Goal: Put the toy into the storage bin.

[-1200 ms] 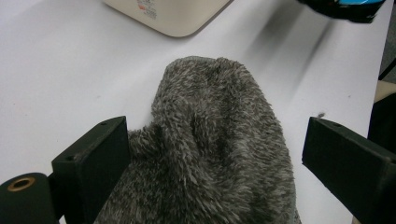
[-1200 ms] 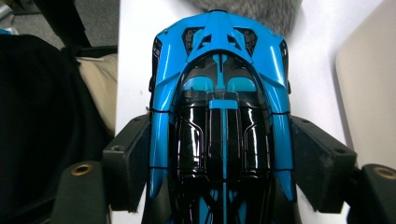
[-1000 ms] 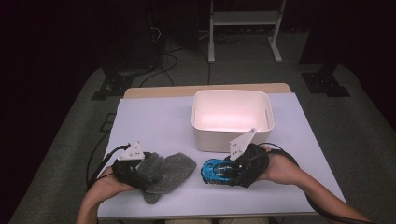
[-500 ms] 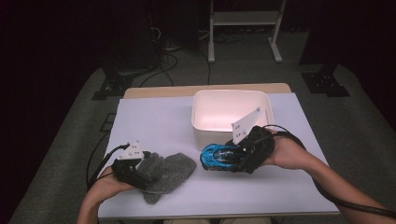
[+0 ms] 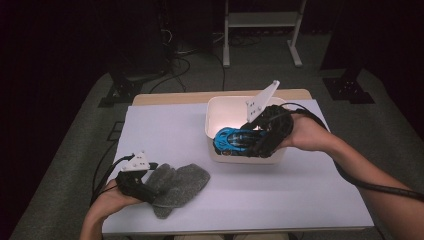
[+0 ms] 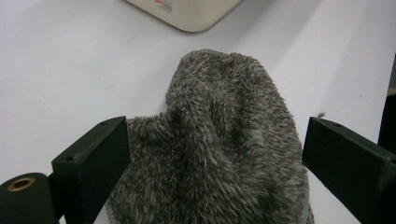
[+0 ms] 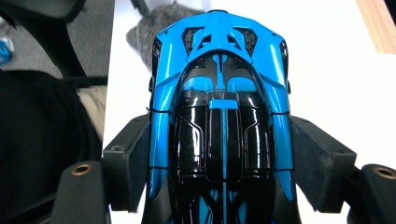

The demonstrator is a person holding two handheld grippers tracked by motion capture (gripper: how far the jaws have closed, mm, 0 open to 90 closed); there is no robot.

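A: Starting at the left, where does the job stand?

B: The left hand-held gripper point(image 5: 150, 187) sits low on the table point(image 5: 165, 127) with its jaws apart. The grey fleece cloth point(image 5: 175, 182) lies between them, not pinched. In the left gripper view both black jaws stand clear of the cloth's point(image 6: 224, 140) sides. So that piece looks untouched as far as packing goes.

A: And the cloth itself?

B: Soft, shaggy pile, mottled grey, rumpled into a loose mound with a rounded end. It should squash and drape easily.

A: Moving right?

B: The white bin point(image 5: 220, 107) stands near the middle of the table's far half, a rounded rectangular plastic tub with smooth walls and a pale glowing inside. The right hand-held gripper point(image 5: 257, 142) is clamped on the toy car point(image 5: 235, 139), which hangs in the air over the bin's near edge.

A: What is the car like?

B: Hard and glossy, bright blue with black panels, a low sports-car shape. In the right gripper view the padded jaws press on both flanks of the car point(image 7: 219, 116).

A: So how far along?

B: Likely about halfway: the car is lifted and at the bin but not yet set inside, and the cloth remains on the table.
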